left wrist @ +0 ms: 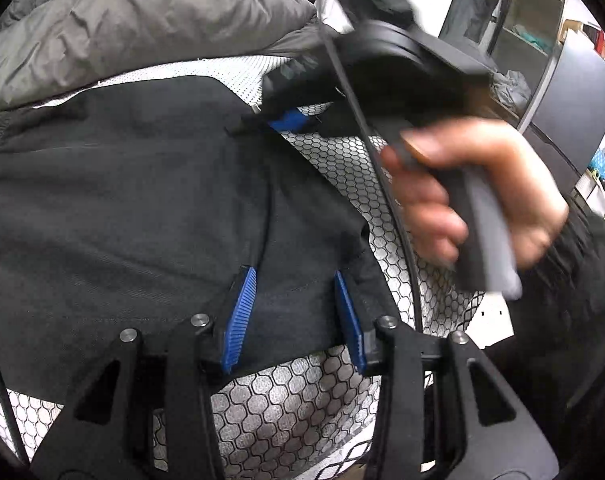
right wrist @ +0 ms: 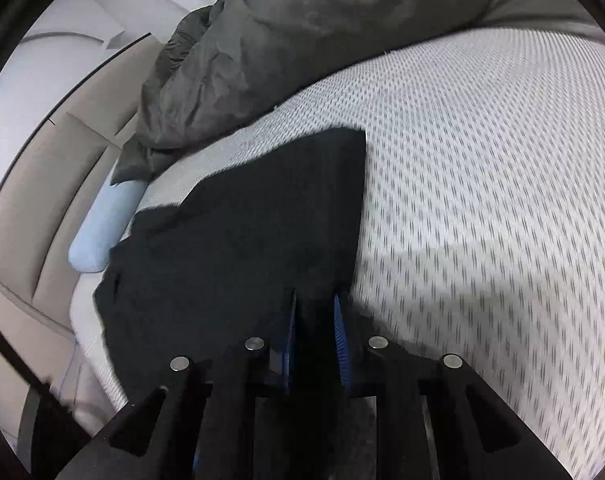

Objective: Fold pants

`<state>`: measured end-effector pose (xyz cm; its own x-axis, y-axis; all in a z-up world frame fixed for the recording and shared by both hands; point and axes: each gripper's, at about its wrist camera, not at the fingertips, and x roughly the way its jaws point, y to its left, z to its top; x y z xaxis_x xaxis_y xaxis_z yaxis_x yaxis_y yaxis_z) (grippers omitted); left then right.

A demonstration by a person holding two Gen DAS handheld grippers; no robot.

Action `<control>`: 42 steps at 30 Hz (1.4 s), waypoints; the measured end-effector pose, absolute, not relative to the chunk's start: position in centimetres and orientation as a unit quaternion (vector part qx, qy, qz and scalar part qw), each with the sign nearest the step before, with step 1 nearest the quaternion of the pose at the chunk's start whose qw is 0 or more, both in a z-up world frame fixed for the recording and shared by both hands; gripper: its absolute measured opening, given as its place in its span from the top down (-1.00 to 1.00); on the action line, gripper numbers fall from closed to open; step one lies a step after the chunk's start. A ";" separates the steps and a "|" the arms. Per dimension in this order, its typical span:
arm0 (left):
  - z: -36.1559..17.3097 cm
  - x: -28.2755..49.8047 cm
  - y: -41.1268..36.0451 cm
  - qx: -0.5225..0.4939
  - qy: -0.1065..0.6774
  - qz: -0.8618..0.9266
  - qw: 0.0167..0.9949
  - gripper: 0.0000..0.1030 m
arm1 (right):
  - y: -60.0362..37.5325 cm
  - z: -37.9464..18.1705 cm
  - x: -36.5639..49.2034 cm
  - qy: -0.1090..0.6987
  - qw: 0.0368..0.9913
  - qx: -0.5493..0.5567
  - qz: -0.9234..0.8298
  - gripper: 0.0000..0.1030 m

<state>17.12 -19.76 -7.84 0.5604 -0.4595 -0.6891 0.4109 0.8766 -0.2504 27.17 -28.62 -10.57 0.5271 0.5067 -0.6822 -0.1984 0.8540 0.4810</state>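
Bedroom shelves and a dark cabinet stand in the background at the right of the left wrist view, and the work happens on a bed (right wrist: pixel 482 160) with a white patterned mattress cover. A grey duvet (right wrist: pixel 302 40) is pushed up in a heap at the far side, and a light blue pillow (right wrist: pixel 102 228) lies at the bed's edge beside a beige padded headboard (right wrist: pixel 34 208).

The black pants (left wrist: pixel 142 200) lie spread on the mattress. In the left wrist view the left gripper (left wrist: pixel 298 312) has its blue fingers (left wrist: pixel 242 312) set apart, with the dark cloth between them; they do not look pressed together, so I judge them released or only loosely around the fabric. The right gripper (right wrist: pixel 316 336) has its fingers close together around a fold of the pants, so it seems to be clenched on the cloth. In the left view the person's right hand (left wrist: pixel 482 200) holds that gripper above the far edge of the garment.

As far as I can judge, the folding is in an early or middle stage: one straight edge and a square corner show in the right view, so perhaps one fold is made. The garment is not yet a compact packet, and further folds remain.
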 end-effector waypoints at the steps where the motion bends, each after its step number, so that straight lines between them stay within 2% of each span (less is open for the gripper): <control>1: -7.8 17.1 -19.8 -0.029 0.399 -0.248 0.882 0.27 | -29.0 -10.5 28.3 0.432 0.859 0.186 0.201 0.69; 5: -7.7 16.8 -19.8 -0.029 0.395 -0.254 0.882 0.26 | -30.3 -9.8 31.2 0.406 0.870 0.210 0.182 0.69; 8: -6.6 16.0 -19.9 -0.035 0.395 -0.256 0.882 0.26 | -30.6 -9.4 31.2 0.409 0.863 0.231 0.188 0.57; 10: -5.2 15.8 -19.0 -0.047 0.394 -0.258 0.881 0.26 | -31.2 -8.6 29.8 0.399 0.866 0.232 0.193 0.20; 12: -3.4 15.8 -17.1 -0.063 0.374 -0.247 0.891 0.25 | -31.5 -8.0 28.3 0.387 0.870 0.230 0.201 -0.03; 13: -2.5 16.1 -15.8 -0.069 0.368 -0.232 0.898 0.14 | -31.6 -7.8 27.6 0.383 0.871 0.227 0.206 -0.05; 15: -1.4 17.6 -12.7 -0.090 0.365 -0.187 0.907 0.07 | -31.5 -7.7 26.5 0.387 0.870 0.218 0.215 -0.05; 21: -0.3 26.2 -5.5 -0.138 0.389 -0.064 0.909 0.07 | -31.2 -8.8 26.7 0.411 0.855 0.224 0.221 -0.06; 24: -2.4 31.3 -3.7 -0.115 0.463 -0.057 0.877 0.07 | -30.6 -9.6 27.4 0.429 0.847 0.218 0.224 -0.06; 27: -4.4 33.1 -1.1 -0.162 0.473 -0.049 0.865 0.08 | -29.7 -10.8 27.9 0.447 0.846 0.193 0.214 -0.06; 32: -4.9 32.9 2.6 -0.252 0.443 -0.005 0.861 0.14 | -29.3 -11.2 27.8 0.445 0.851 0.172 0.219 -0.06; 38: -2.7 28.5 3.7 -0.235 0.413 0.023 0.879 0.14 | -30.4 -9.7 26.0 0.425 0.868 0.162 0.200 -0.06; 42: -1.1 23.1 0.3 -0.157 0.387 -0.014 0.909 -0.09 | -29.1 -6.7 22.8 0.382 0.886 0.140 0.224 -0.06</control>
<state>23.13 0.34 -1.10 0.7002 -0.1463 -0.6988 -0.0964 0.9505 -0.2955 22.79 -29.08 -6.67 0.6073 0.5036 -0.6144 -0.2900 0.8606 0.4187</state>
